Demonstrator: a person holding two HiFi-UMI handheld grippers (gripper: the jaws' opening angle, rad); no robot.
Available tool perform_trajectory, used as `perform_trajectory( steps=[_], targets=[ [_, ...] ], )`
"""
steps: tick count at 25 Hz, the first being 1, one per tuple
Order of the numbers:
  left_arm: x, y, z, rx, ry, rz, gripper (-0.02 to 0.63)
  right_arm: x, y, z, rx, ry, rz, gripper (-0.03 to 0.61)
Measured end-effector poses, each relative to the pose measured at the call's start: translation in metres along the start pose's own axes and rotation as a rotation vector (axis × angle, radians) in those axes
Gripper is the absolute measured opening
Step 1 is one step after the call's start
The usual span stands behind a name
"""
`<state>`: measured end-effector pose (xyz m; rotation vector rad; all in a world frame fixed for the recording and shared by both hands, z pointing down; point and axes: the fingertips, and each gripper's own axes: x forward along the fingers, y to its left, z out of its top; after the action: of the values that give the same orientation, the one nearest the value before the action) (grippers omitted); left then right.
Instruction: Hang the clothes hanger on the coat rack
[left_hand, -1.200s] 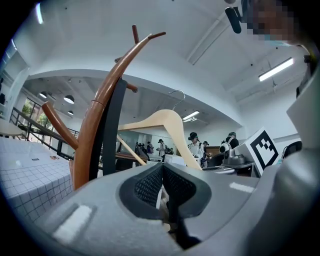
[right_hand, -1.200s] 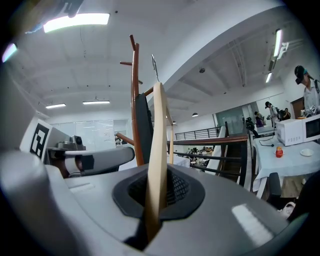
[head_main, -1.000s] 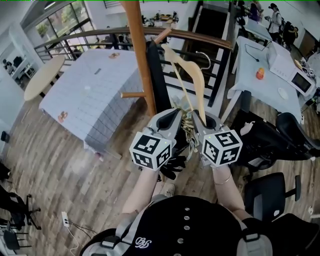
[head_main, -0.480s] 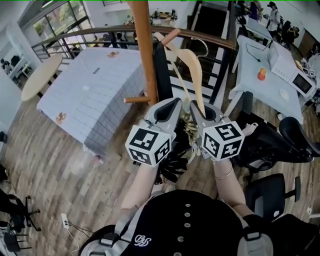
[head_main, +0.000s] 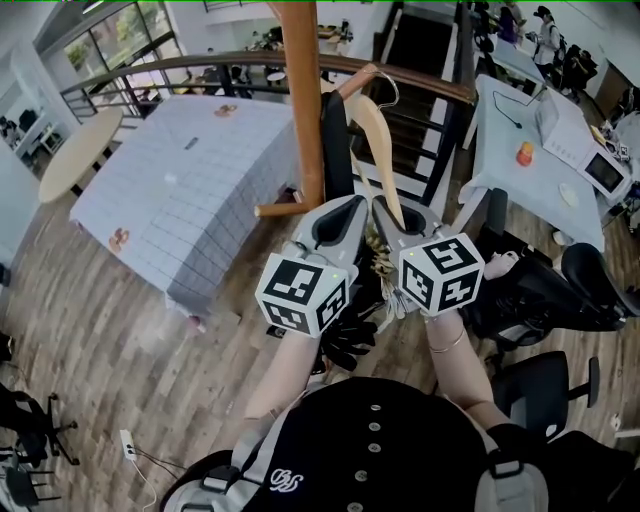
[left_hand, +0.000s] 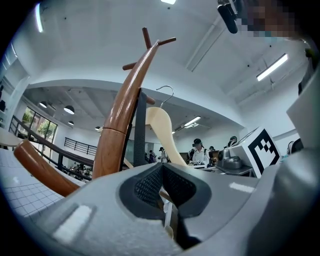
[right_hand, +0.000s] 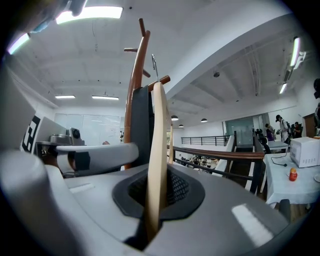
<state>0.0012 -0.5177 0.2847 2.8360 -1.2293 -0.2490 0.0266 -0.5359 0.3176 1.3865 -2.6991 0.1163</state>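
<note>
Fingers (right_hand: 176, 189), right: your right gripper (right_hand: 156, 192) is clamped tight on one wooden arm of the clothes hanger (right_hand: 157, 135), which stands edge-on between the pads.
Fingers (left_hand: 145, 187), left: your left gripper (left_hand: 162, 186) is closed as well, with a pale strip of the hanger's other arm pinched between the pads.
Hanger position: raised above both grippers, up against the coat rack (head_main: 305, 100), with its wire hook (head_main: 386, 86) uppermost.
Hook: close beside an angled peg (head_main: 357, 80); whether it rests on that peg cannot be told.
Obstruction: a dark hanging item (head_main: 335, 150) runs down the pole, between pole and hanger.
Lower peg (head_main: 280, 208): juts out just beside your left gripper.
Surroundings: checked-cloth table (head_main: 190, 190) to the left, curved railing (head_main: 200, 66) behind, white table (head_main: 510, 185) and office chairs (head_main: 545, 385) to the right.
</note>
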Motion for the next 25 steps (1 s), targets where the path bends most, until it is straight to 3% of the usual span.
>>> perform_trajectory(
  steps=[5,16,25],
  targets=[
    [0.001,0.002,0.002,0.005,-0.004,0.008,-0.002,0.013,0.004,-0.001,-0.014,0.025,0.02,-0.002],
    [-0.005,0.008,-0.011,-0.06,0.009,-0.006,-0.003,0.023,0.008,-0.016,-0.005,0.072,0.032,-0.002],
    [-0.014,0.014,-0.019,-0.08,0.016,0.012,-0.003,0.024,0.009,-0.025,-0.026,0.107,-0.001,0.0]
  ],
)
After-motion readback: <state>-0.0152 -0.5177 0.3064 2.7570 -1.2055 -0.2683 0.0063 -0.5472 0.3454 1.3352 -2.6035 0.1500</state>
